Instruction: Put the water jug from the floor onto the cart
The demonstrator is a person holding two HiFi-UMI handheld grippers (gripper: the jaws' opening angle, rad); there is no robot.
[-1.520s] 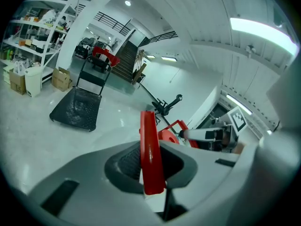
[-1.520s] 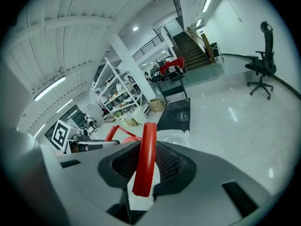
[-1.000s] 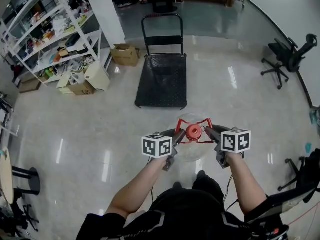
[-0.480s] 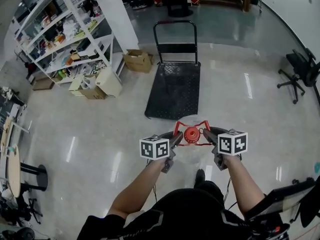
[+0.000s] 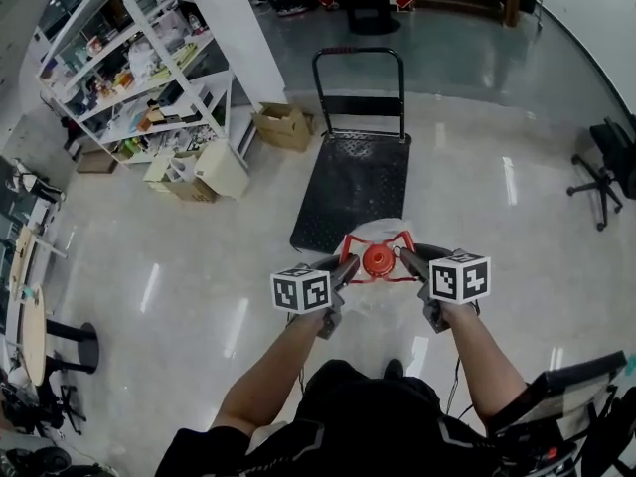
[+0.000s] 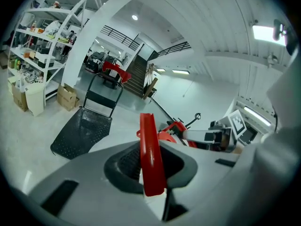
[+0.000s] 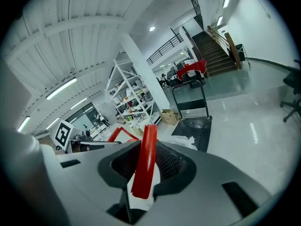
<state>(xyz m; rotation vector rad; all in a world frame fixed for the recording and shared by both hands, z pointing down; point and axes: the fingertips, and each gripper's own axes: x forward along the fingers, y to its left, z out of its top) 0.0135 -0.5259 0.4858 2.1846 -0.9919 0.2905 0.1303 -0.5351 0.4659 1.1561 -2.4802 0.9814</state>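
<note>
I carry a clear water jug (image 5: 386, 288) with a red cap (image 5: 378, 259) and a red handle frame, hanging above the floor between both grippers. My left gripper (image 5: 344, 269) is shut on the handle's left bar, seen as a red strip (image 6: 151, 159) between its jaws. On the handle's right bar my right gripper (image 5: 406, 258) is shut too, that red bar (image 7: 144, 160) pinched in the right gripper view. The black platform cart (image 5: 356, 179) with its upright push handle (image 5: 360, 66) lies straight ahead. In the head view the jug overlaps its near edge.
A white shelving rack (image 5: 139, 78) full of items stands at the left, with cardboard boxes (image 5: 282, 125) and a bin (image 5: 225, 170) beside it. An office chair (image 5: 608, 162) is at the right. A round table (image 5: 30, 331) sits at the far left. Glossy floor surrounds the cart.
Both grippers and the jug have moved forward toward the cart, which now appears nearer. The jug now reaches the cart's near edge in the head view. Both grips are unchanged.
</note>
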